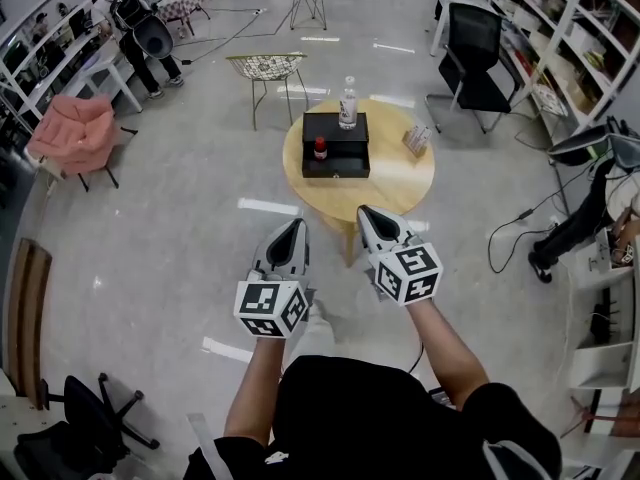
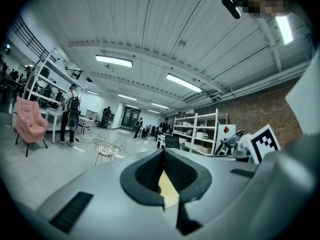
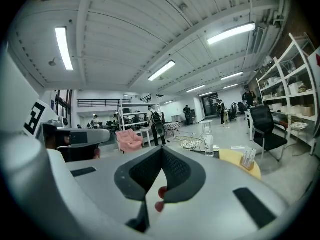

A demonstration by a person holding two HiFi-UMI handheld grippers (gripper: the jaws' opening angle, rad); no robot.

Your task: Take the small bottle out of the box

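Observation:
A small red-capped bottle (image 1: 320, 148) stands at the left inside an open black box (image 1: 336, 160) on a round wooden table (image 1: 395, 183). Both grippers are held in the air short of the table's near edge, pointing at it. My left gripper (image 1: 297, 226) is shut with nothing in it, and so is my right gripper (image 1: 365, 212). In the left gripper view the jaws (image 2: 163, 151) meet at the tips, with only the table top (image 2: 168, 193) showing behind them. In the right gripper view the shut jaws (image 3: 161, 149) frame a bit of the red bottle (image 3: 162, 191).
A clear water bottle (image 1: 348, 103) stands at the box's back edge and a card holder (image 1: 417, 140) sits on the table's right. A wire chair (image 1: 266, 68) is behind the table, a black office chair (image 1: 472, 43) and shelves at right, and a pink armchair (image 1: 75, 128) at left.

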